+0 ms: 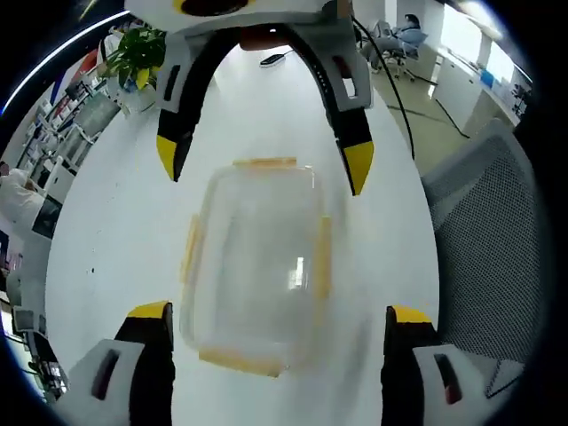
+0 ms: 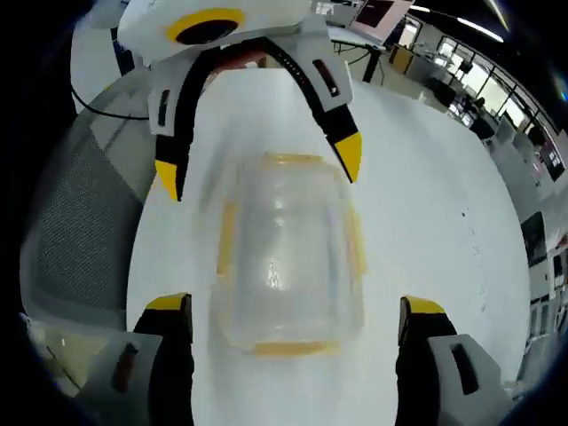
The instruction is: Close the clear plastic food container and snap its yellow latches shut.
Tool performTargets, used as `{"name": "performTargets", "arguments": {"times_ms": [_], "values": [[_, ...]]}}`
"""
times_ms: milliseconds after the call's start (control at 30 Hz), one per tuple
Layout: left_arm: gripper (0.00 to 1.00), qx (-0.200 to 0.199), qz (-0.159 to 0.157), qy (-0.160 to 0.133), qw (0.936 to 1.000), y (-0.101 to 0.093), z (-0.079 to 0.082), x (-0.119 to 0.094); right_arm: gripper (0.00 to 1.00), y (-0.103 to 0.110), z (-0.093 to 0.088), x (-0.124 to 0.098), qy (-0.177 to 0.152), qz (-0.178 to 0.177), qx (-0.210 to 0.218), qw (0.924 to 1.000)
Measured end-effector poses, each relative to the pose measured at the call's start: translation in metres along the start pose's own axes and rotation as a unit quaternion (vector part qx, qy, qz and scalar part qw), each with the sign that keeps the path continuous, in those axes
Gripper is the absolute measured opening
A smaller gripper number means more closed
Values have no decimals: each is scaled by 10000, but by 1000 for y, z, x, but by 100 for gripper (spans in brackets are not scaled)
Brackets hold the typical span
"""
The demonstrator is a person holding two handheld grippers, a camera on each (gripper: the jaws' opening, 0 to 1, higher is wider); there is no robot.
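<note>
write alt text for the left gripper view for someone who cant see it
A clear plastic container with yellow latches on its sides sits on a white table, between two open grippers facing each other. The left gripper rises from the bottom and the right gripper reaches in from the top; neither touches it. A mesh chair stands at right.
</note>
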State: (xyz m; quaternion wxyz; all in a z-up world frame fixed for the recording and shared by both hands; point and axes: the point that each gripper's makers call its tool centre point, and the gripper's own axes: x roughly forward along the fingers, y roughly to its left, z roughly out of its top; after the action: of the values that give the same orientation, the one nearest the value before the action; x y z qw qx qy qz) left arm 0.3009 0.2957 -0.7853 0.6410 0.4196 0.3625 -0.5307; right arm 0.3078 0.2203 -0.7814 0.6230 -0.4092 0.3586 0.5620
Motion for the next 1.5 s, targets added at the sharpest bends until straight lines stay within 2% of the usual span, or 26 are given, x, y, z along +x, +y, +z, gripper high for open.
{"name": "performTargets", "arguments": {"times_ms": [33, 100, 200, 367, 467, 633, 700, 1067, 1300, 1500], "values": [[98, -94, -120, 59, 9999, -2, -3, 1, 94, 3, -3, 1, 111, 57, -13, 9999], [98, -180, -123, 119, 9997, 0, -7, 4, 93, 5, -3, 3, 143, 78, -2, 9999], [98, 135, -14, 313, 9994, 6, -15, 8, 89, 1, -5, 5, 312, -19, -174, 9994], [95, 191, 21, 366, 9991, 14, -18, 18, 87, -3, -13, 12, 610, 7, -154, 9980], [88, 335, 62, 461, 9984, 18, -21, 23, 84, -3, -12, 13, 650, 14, -205, 9977], [84, 341, 82, 502, 9981, 20, -22, 28, 80, 0, -22, 18, 867, 78, -261, 9959], [83, 356, 107, 488, 9981, 20, -22, 29, 76, 1, -22, 18, 889, 87, -280, 9956], [83, 393, 153, 485, 9979, 19, -24, 30, 74, 0, -23, 21, 1120, 18, -347, 9931], [83, 304, 212, 579, 9976, 17, -26, 30, 73, 0, -23, 21, 1096, 58, -438, 9930], [83, 213, 230, 549, 9980, 16, -31, 27, 73, 0, -19, 23, 1055, 79, -518, 9930]]}}
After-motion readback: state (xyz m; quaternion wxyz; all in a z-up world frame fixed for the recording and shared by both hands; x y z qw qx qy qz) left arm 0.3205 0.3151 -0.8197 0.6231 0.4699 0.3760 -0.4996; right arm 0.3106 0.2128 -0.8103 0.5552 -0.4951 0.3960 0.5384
